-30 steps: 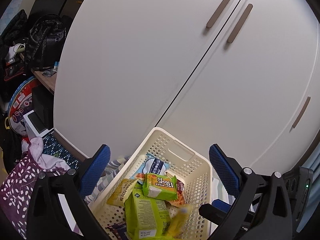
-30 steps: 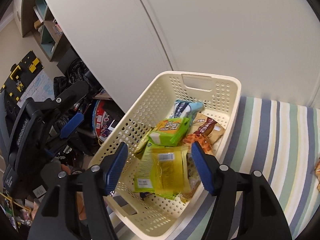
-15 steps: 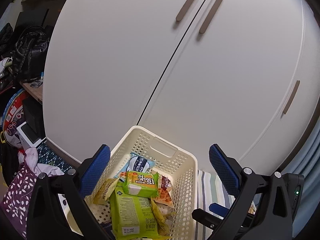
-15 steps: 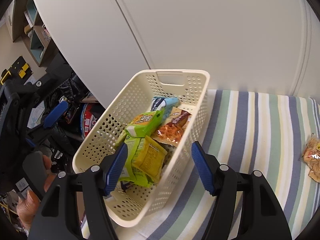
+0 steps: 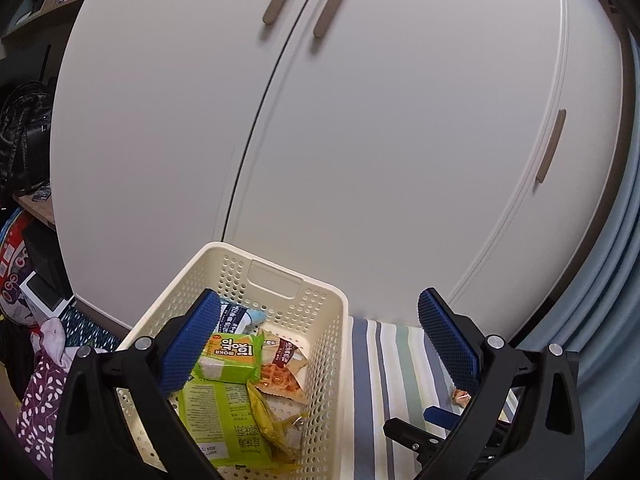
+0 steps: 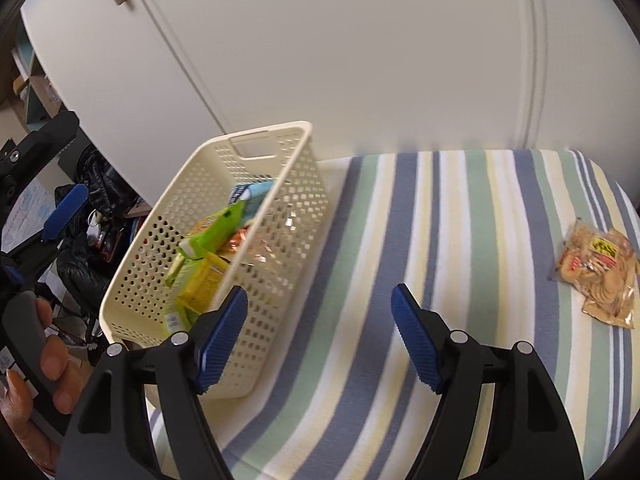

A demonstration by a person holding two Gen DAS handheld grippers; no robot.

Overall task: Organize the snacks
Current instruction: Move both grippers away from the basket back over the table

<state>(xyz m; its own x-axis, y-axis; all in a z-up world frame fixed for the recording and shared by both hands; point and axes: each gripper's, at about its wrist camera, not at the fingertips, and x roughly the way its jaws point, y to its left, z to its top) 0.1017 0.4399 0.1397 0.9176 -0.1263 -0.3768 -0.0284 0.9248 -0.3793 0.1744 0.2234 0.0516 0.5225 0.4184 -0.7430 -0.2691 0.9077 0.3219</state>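
Compared with half a second ago, both cameras have swung to the right: the basket now sits at the left of the right wrist view rather than in the middle, and far more of the striped cloth shows. The right gripper holds nothing, its blue fingers spread wide, the left one in front of the basket's near right wall and the other over bare cloth. The left gripper is also wide and empty, one finger over the basket, the other over the cloth to its right. The basket stands at the cloth's left edge, close to the white cupboard doors, holding green packets, a waffle packet and a blue one at the far end. One packet of biscuits lies alone near the cloth's right edge, well apart from the basket, with open striped cloth between them.
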